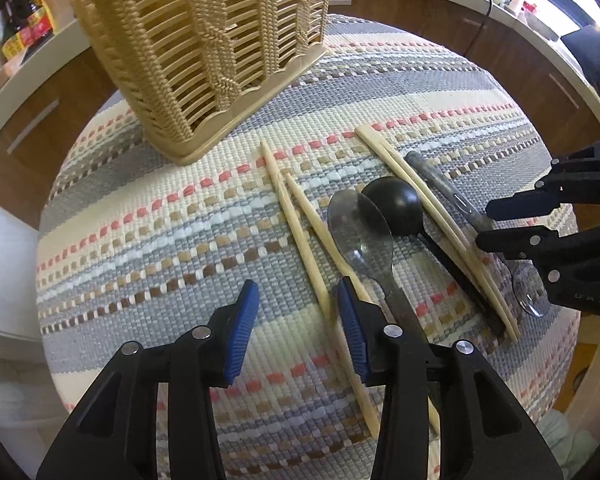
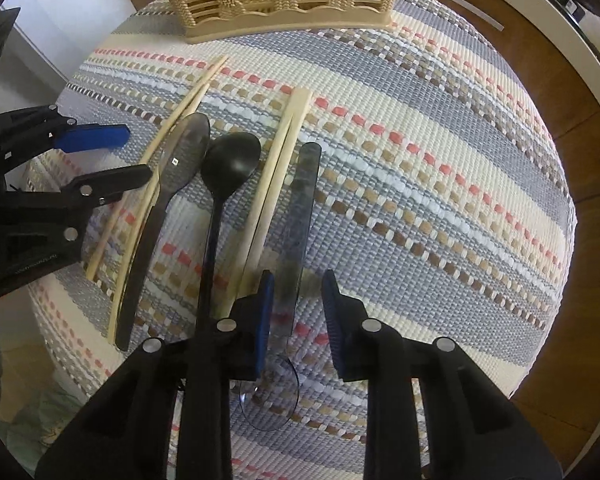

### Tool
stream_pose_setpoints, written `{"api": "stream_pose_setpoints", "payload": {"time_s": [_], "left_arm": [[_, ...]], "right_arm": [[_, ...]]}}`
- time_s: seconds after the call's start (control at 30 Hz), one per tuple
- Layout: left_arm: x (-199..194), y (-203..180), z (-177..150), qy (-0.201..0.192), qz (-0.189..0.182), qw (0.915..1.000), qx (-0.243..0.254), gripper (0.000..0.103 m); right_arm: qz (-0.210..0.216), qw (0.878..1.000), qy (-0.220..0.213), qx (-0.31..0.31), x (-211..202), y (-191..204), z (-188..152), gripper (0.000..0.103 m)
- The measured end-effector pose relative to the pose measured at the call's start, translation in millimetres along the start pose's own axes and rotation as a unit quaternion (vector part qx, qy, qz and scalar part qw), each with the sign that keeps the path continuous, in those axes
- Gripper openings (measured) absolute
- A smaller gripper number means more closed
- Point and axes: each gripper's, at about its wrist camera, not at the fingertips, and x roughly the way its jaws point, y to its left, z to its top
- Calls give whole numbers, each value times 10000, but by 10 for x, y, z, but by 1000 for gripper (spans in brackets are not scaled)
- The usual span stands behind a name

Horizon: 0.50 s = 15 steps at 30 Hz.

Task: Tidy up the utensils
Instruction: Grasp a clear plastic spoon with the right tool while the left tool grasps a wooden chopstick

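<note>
A woven tan utensil basket [image 1: 204,60] [image 2: 284,8] stands at the far side of a striped mat [image 1: 160,240]. In front of it lie a chopstick pair [image 1: 296,220], a smoky clear spoon [image 1: 360,232], a black spoon [image 1: 396,204], a second chopstick pair [image 1: 432,208] and another clear spoon [image 2: 300,208]. My left gripper [image 1: 298,320] is open just above the mat, its right pad over the first chopstick pair. My right gripper [image 2: 298,312] is open and straddles the second clear spoon's handle, with a gap on the right side.
The mat covers a small round-looking tabletop with its edge close on all sides. Brown cabinet drawers [image 1: 40,128] and a white counter [image 1: 540,32] curve behind. Bottles [image 1: 28,20] stand on the counter at far left.
</note>
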Motion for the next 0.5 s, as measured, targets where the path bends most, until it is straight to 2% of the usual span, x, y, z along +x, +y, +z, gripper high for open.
{"api": "stream_pose_setpoints", "payload": {"time_s": [0.03,0.07,0.1,0.13,0.17,0.2,0.3,0.5], "left_arm": [[9,-10,14,10,25,10000,13,39],[21,-34,33,22,86,9999,48,39],[32,-56,43,25,142,9999,87,35],[43,-96,61,25,111,9998,156,29],[39,-116,62,31,163,9997,201,12],[41,-138,60,44,397,9988,275,7],[39,-162,46,19,246,9994,231,6],[-17,46,-152,25,73,9999,-95,3]], "right_arm": [[-15,10000,-2,-2,10,17,22,21],[-75,10000,-16,-34,13,41,27,15],[-118,9999,-31,-89,17,77,33,12],[-114,9998,-30,-135,-17,51,41,10],[-111,9998,-30,-175,-14,78,48,10],[-116,9998,-34,-182,-8,54,60,10],[-96,9998,-61,-141,-43,18,55,9],[-55,9997,-123,212,-69,-296,33,9]]}}
